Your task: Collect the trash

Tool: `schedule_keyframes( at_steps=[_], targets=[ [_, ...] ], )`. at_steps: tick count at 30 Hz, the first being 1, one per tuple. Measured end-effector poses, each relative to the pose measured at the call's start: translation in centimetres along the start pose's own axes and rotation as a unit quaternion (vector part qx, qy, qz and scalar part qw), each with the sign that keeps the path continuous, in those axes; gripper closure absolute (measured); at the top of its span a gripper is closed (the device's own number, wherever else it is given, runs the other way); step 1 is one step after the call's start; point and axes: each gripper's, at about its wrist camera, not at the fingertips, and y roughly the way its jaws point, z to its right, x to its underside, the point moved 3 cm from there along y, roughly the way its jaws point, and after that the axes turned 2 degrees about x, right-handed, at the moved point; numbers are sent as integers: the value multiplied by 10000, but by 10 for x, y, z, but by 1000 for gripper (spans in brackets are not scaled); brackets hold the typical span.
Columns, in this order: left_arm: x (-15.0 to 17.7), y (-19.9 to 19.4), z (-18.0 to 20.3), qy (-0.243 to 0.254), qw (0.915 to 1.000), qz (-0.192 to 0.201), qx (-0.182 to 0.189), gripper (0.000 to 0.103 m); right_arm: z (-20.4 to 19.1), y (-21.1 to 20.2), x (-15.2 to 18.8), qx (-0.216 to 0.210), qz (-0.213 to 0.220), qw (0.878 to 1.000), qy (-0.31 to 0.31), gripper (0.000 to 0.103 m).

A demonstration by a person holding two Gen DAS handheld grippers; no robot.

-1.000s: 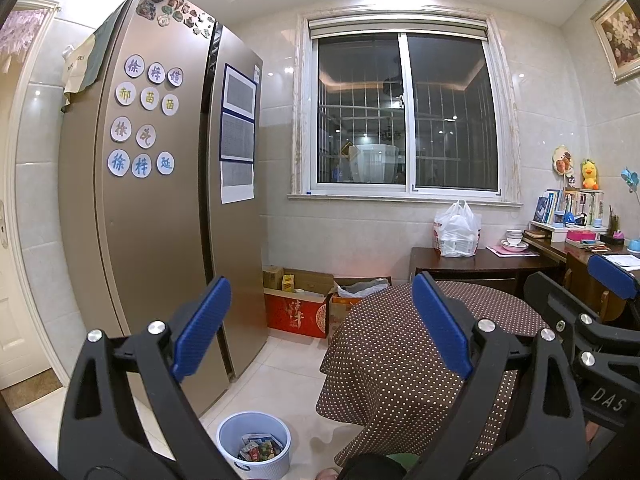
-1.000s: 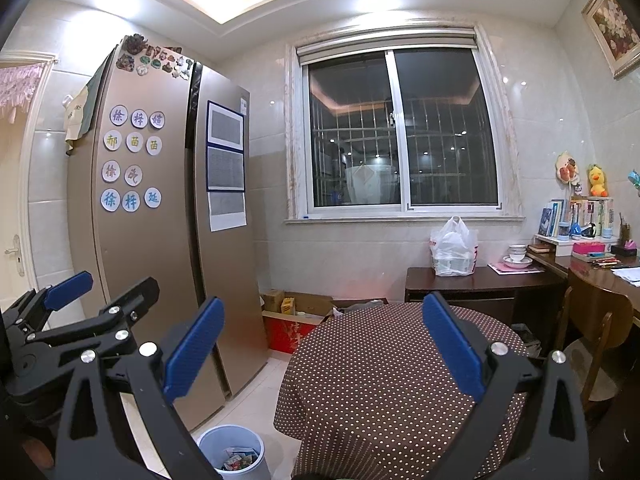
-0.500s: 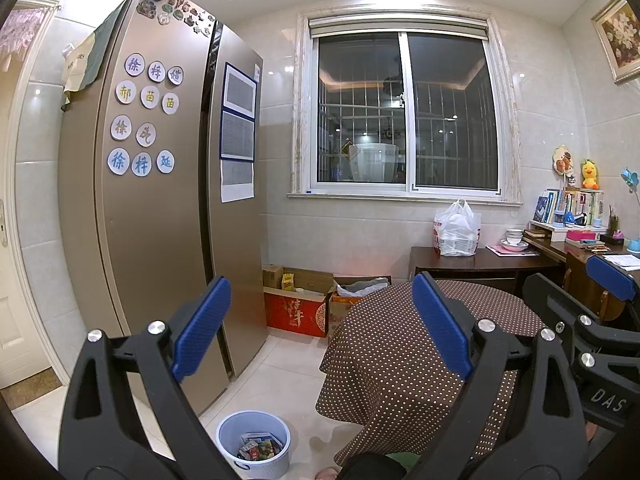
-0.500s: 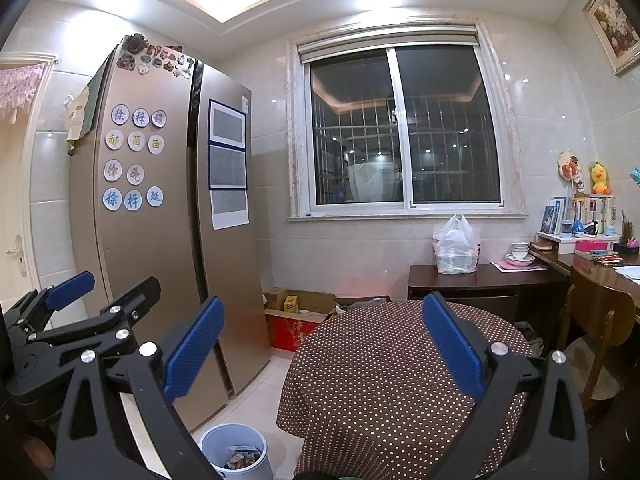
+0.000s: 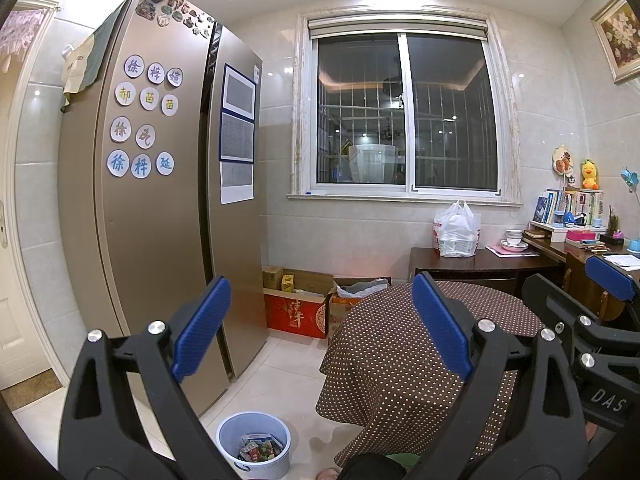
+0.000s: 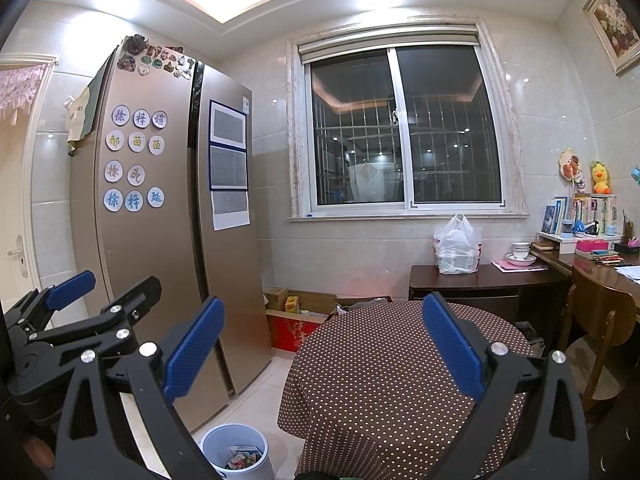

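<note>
Item: waste bin (image 5: 253,444), wrappers inside | handling: light, rigid; grip rim | left claw (image 5: 320,320), right claw (image 6: 320,340): apart, empty

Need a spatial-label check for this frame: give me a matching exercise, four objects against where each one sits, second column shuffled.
Things:
1. pale blue ribbed plastic waste bin
2. white knotted plastic bag
3. red printed cardboard box
4. yellow duck plush toy

Places:
A. on the dark wooden side table under the window
B. on top of the row of books at far right
C. on the floor by the gold fridge's front corner
D. on the floor against the tiled wall

Pairs: 1-C, 2-A, 3-D, 4-B
</note>
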Motion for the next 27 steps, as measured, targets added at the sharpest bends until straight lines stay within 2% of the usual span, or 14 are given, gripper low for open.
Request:
schedule_keyframes(
  at_steps=[27],
  targets=[
    [2, 0, 0, 1, 10000, -18, -4, 13, -6, -1, -1, -3, -23, 10000, 8, 6]
  ],
)
